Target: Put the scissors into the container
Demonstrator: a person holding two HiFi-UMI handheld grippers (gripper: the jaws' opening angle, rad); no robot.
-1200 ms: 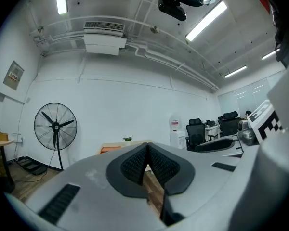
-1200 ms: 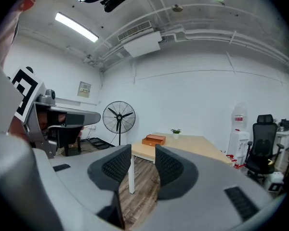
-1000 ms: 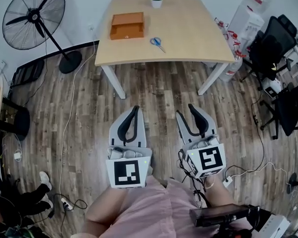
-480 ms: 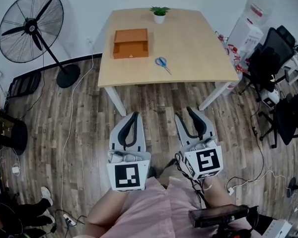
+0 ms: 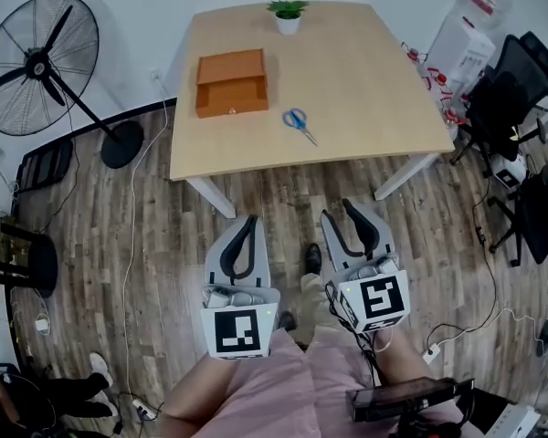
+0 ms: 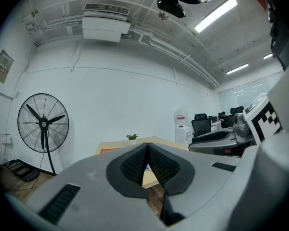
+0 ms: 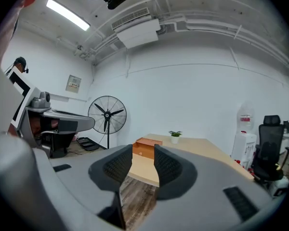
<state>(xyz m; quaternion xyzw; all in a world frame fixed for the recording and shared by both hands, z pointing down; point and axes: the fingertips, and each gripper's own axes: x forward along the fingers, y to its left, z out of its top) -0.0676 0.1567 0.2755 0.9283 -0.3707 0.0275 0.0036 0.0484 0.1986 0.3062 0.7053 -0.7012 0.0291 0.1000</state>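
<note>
Blue-handled scissors (image 5: pixel 298 122) lie on the light wooden table (image 5: pixel 365 80), near its front edge. The orange wooden container (image 5: pixel 231 82) stands to their left on the same table and shows between the right jaws in the right gripper view (image 7: pixel 145 147). Both grippers hang over the floor, well short of the table. My left gripper (image 5: pixel 247 220) is shut with nothing in it, its tips touching (image 6: pixel 147 146). My right gripper (image 5: pixel 339 211) is open by a narrow gap and empty (image 7: pixel 143 153). In both gripper views the jaws hide the scissors.
A small potted plant (image 5: pixel 288 15) stands at the table's far edge. A black floor fan (image 5: pixel 38 67) is at the left, with cables across the wooden floor. Office chairs (image 5: pixel 507 108) and a water dispenser (image 5: pixel 464 35) crowd the right side. A person's shoe (image 5: pixel 312 258) shows between the grippers.
The person has stepped closer: the table is larger in the head view and its front edge nearer the grippers. Both grippers keep the same pose and jaw state.
</note>
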